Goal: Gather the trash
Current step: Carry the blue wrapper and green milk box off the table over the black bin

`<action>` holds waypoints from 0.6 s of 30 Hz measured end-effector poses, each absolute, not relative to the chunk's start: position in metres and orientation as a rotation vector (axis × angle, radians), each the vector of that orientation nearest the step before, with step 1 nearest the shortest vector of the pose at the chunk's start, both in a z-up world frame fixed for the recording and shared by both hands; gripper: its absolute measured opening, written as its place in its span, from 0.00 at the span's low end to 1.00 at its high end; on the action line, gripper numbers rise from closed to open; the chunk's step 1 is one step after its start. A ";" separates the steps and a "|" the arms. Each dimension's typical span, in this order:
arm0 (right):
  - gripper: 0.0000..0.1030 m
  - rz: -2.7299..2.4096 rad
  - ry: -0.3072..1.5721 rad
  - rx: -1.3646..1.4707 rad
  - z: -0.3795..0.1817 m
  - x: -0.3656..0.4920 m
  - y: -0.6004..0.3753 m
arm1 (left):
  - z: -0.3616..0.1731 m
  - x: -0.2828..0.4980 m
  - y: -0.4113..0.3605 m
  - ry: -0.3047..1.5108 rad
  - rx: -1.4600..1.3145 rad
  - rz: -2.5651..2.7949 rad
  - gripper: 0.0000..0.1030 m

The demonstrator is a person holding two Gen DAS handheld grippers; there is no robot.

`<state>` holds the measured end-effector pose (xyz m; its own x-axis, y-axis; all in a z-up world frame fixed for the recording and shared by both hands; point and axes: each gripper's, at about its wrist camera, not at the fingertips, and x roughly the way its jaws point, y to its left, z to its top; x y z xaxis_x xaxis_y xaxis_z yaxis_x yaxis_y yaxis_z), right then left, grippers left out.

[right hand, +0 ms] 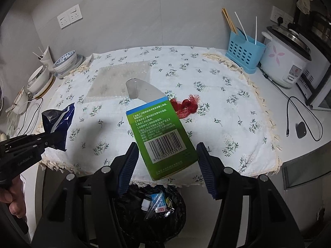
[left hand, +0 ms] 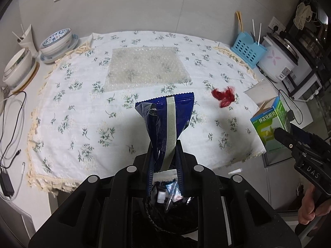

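A crumpled dark blue snack bag (left hand: 167, 119) stands up between the fingers of my left gripper (left hand: 165, 150), which is shut on its lower part. My right gripper (right hand: 166, 146) is shut on a green medicine box (right hand: 163, 136) with its white flap open; the box tilts over the table's front edge. Each gripper shows in the other's view: the left gripper (right hand: 47, 140) with the bag (right hand: 58, 124), the right gripper (left hand: 289, 142) with the box (left hand: 269, 128). A bin with a black liner (right hand: 128, 206) sits below, holding several scraps. A red mesh net (right hand: 186, 107) and a bubble-wrap sheet (right hand: 120, 80) lie on the floral tablecloth (right hand: 227, 124).
Stacked bowls (left hand: 55, 41) stand at the back left, with cables (left hand: 12, 124) along the left edge. A blue utensil holder (right hand: 244, 53) and a rice cooker (right hand: 285, 62) stand at the back right. A black cable (right hand: 304, 119) lies on the counter at the right.
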<state>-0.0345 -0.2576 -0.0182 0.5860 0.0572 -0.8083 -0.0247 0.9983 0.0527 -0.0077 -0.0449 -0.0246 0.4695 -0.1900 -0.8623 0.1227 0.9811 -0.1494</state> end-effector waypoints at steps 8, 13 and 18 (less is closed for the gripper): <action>0.54 0.052 0.958 0.043 -0.028 -0.059 -0.263 | -0.037 -0.038 -0.047 1.082 -0.085 -0.195 0.17; 0.54 0.051 0.965 0.038 -0.039 -0.073 -0.263 | -0.051 -0.054 -0.052 1.109 -0.073 -0.189 0.17; 0.54 0.047 0.985 0.033 -0.055 -0.086 -0.265 | -0.068 -0.070 -0.054 1.135 -0.069 -0.189 0.17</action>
